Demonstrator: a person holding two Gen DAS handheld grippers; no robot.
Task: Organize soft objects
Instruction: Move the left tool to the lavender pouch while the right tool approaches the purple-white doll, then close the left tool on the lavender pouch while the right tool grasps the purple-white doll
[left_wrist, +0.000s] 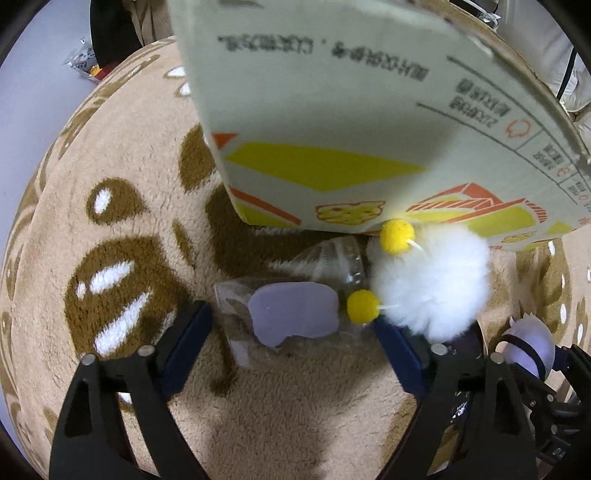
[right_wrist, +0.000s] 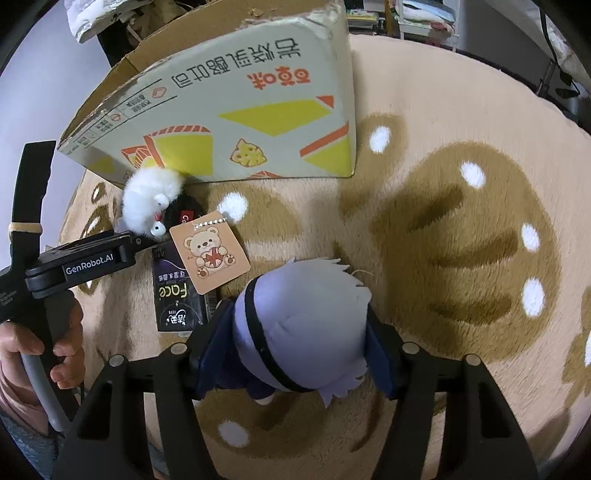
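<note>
My left gripper (left_wrist: 291, 321) is open just above a clear bag (left_wrist: 284, 314) holding a lilac soft piece (left_wrist: 291, 314). A fluffy white plush (left_wrist: 432, 280) with two yellow balls (left_wrist: 397, 236) lies by its right finger, against the cardboard box (left_wrist: 332, 110). My right gripper (right_wrist: 295, 339) is shut on a lilac-haired plush doll (right_wrist: 299, 325) with a black band, held above the rug. The white plush (right_wrist: 147, 201) and the left gripper's body (right_wrist: 74, 266) show at the right wrist view's left.
A beige and brown patterned fleece rug (right_wrist: 461, 221) covers the surface. The open cardboard box (right_wrist: 229, 122) stands at the back. A black "Face" packet (right_wrist: 177, 299) and a bear-print tag (right_wrist: 210, 254) lie beside the white plush. Clutter sits beyond the rug.
</note>
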